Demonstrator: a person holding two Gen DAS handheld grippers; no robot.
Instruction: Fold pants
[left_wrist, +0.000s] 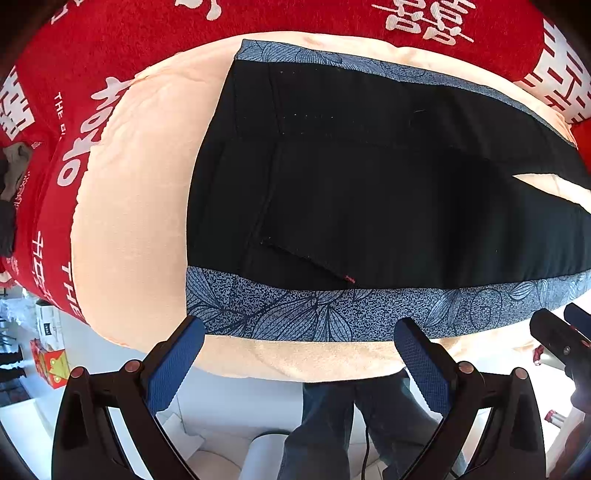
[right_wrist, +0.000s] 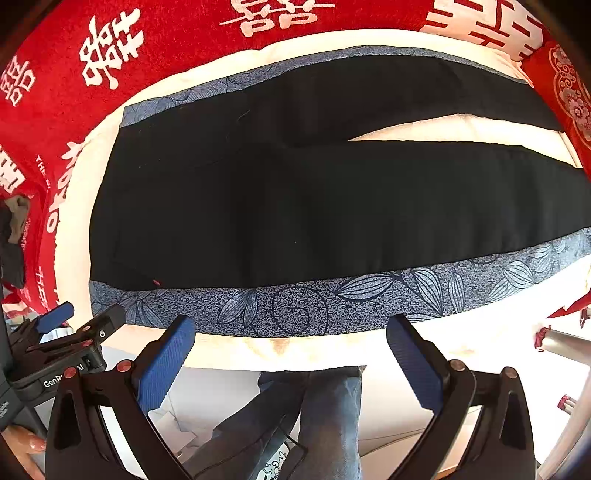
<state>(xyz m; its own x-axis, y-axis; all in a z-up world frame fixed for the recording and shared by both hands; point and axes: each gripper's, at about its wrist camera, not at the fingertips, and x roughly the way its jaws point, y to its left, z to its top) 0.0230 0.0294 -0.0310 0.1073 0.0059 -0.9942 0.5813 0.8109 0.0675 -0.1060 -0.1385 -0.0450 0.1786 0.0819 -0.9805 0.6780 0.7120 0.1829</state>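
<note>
Black pants (left_wrist: 369, 192) with blue leaf-patterned side bands lie flat on a cream cloth (left_wrist: 129, 221), waist to the left, the two legs running right. My left gripper (left_wrist: 299, 328) hangs open just short of the near patterned band by the waist corner, nothing between its fingers. In the right wrist view the same pants (right_wrist: 314, 206) spread across, and my right gripper (right_wrist: 291, 326) is open at the near band (right_wrist: 295, 306), further along the leg. The left gripper (right_wrist: 81, 317) shows at the lower left there. The right gripper (left_wrist: 561, 332) peeks in at the left view's right edge.
A red blanket (right_wrist: 110, 48) with white characters lies under and behind the cream cloth. A person's legs in jeans (right_wrist: 325, 413) stand at the near edge. A dark bundle of cloth (left_wrist: 11, 192) sits far left. Red boxes (left_wrist: 51, 365) rest on the floor at lower left.
</note>
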